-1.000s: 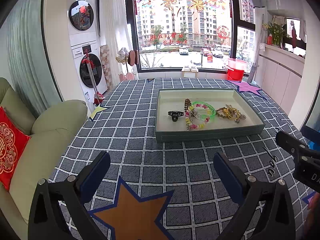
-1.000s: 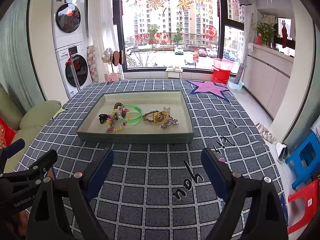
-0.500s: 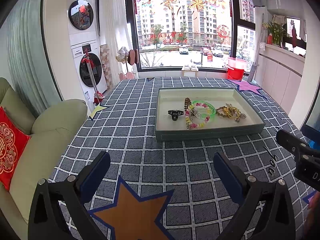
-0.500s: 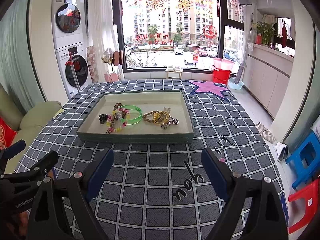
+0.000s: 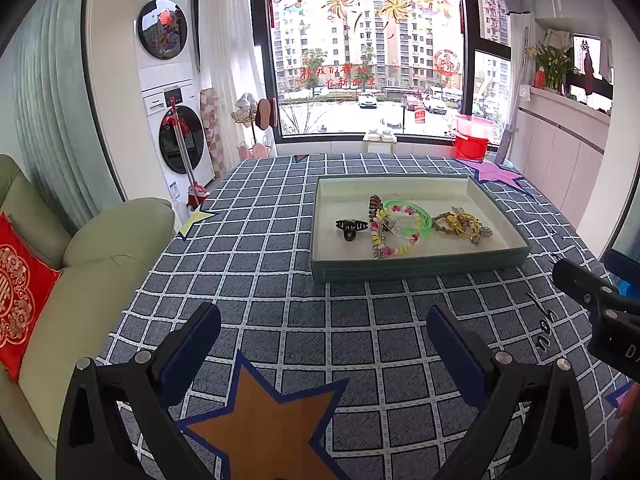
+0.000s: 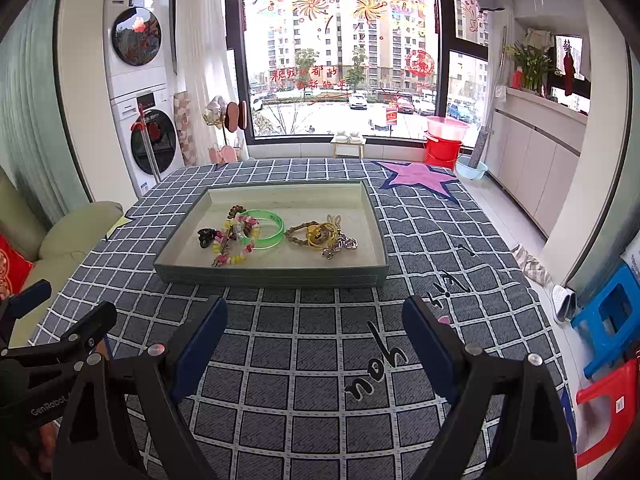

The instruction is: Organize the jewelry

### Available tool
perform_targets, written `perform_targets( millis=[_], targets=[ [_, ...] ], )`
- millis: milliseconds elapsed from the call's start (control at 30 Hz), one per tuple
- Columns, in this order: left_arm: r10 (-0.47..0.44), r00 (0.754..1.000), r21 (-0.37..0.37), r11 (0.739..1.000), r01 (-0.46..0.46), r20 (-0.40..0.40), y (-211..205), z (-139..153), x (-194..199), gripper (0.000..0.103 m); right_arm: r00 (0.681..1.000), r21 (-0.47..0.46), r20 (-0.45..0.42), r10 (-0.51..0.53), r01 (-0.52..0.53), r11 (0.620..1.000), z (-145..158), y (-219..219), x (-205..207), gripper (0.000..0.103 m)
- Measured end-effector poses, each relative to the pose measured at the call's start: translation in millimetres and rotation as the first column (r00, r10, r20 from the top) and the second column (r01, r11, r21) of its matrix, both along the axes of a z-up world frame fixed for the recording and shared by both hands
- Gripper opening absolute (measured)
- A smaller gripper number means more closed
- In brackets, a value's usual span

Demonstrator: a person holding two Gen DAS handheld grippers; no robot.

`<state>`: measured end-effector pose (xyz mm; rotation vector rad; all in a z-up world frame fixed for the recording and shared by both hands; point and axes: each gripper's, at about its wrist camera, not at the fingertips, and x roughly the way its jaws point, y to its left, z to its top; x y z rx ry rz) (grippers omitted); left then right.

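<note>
1. Left gripper [image 5: 324,336] is hovering over the checked cloth [image 5: 256,264], its two blue-padded fingers [image 5: 192,344] standing wide apart with nothing between them and touching nothing
2. Right gripper [image 6: 314,328] is hanging beside it in the same way: fingers [image 6: 430,340] spread wide, gap holding only bare cloth, pads pressing on nothing
3. Each gripper is showing at the edge of the other's view, so the two are sitting side by side, near each other but apart
4. Grey-green tray [image 6: 272,274] is lying flat on the cloth beyond both sets of fingertips, well clear of them; all the jewelry is sitting inside it
5. In the tray, from left to right in the right wrist view: a black hair claw [image 6: 205,236]; a pink-and-yellow bead bracelet [image 6: 236,248] lying partly over a translucent green bangle [image 6: 270,230]; a dark bead strand [image 6: 236,211] just behind them
6. Right of the bangle, a tangle of brown cord and yellow rings [image 6: 316,236] is touching a silver chain piece [image 6: 340,246]; exactly how they are interlinked I cannot tell
7. An orange star patch [image 5: 260,424] is lying on the cloth under the left gripper
</note>
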<state>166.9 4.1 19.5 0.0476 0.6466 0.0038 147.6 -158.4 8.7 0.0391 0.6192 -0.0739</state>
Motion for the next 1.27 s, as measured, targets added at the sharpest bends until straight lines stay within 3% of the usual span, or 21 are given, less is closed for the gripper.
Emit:
perform_targets(
  millis=[1267],
  targets=[
    [-0.013,1.0,0.026,1.0,0.013,-0.001,-2.7,-2.7,-0.4,0.103,1.0,0.006,-0.005,0.0,0.0,1.0,-0.4,3.1,0.6,0.091]
  ],
)
